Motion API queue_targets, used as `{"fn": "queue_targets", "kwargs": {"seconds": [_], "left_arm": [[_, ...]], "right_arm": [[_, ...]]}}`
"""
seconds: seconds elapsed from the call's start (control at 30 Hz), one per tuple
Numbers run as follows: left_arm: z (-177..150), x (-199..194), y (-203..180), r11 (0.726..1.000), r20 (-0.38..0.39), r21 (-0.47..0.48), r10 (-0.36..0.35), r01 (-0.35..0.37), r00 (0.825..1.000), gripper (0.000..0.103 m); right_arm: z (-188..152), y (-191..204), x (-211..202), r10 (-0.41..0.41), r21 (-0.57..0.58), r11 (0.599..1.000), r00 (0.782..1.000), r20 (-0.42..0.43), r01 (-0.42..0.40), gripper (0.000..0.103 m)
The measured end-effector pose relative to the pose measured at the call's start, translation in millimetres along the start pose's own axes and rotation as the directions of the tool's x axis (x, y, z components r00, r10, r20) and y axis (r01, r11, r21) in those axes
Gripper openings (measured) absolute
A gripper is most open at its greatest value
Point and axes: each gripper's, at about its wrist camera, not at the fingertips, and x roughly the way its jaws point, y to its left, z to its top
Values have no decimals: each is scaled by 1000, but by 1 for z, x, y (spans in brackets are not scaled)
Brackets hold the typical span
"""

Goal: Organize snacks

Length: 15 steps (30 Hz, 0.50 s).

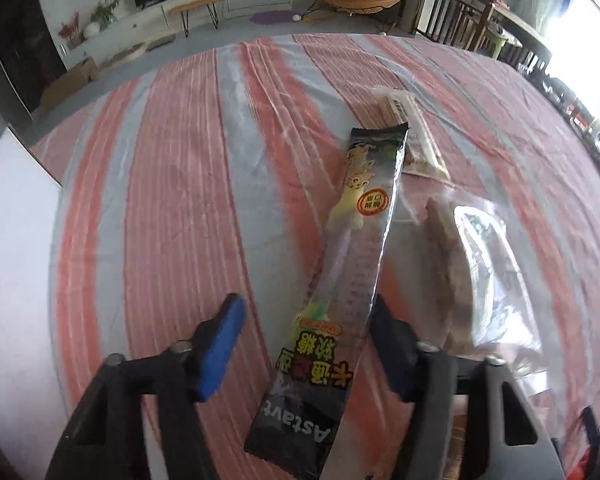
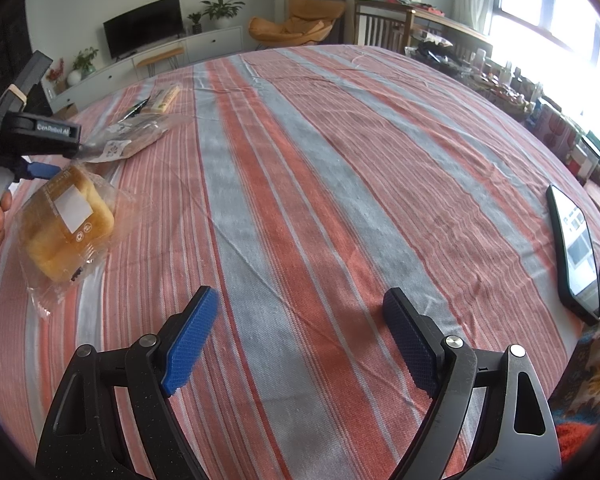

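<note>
Matt woven tablecloth (image 2: 300, 200) in striped cotton-like cloth. Glossy foil candy wrapper (image 1: 340, 280). Clear, crinkly plastic around the bread (image 2: 66, 224). Textured blue rubbery pads (image 2: 188, 340) on smooth black plastic fingers. Glossy glass phone (image 2: 576, 252).

We see our right tongs (image 2: 300, 340) standing wide apart above the red-and-grey striped cloth worktop (image 2: 340, 160), nothing between them. At left lies a clear-wrapped golden bread loaf (image 2: 66, 226); at right, a black-cased smartphone (image 2: 576, 252).

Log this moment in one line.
left gripper: open, candy stick packet between jaws | right gripper: open, empty | bread pack: on tablecloth
</note>
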Motion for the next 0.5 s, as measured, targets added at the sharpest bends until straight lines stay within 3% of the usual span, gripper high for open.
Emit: {"fn": "queue_targets", "kwargs": {"seconds": [0.03,0.07,0.23,0.37,0.5], "left_arm": [[-4,-3,1,1000,14,-8,-9,9,1000,26],[-9,-4,6,999,17,-33,-7,7,1000,16],[-48,-22,42,973,-9,-227,50,-50,999,13],[-90,-51,39,973,9,-200,117,-113,993,12],[-125,-65,36,979,-5,-172,109,-109,994,12]], "right_arm": [[0,1,0,1,0,1000,1000,0,-1,88],[0,2,0,1,0,1000,1000,0,-1,88],[0,2,1,3,0,1000,1000,1,-3,88],[0,2,1,3,-1,1000,1000,1,-3,88],[0,2,1,4,-1,1000,1000,1,-4,88]]}}
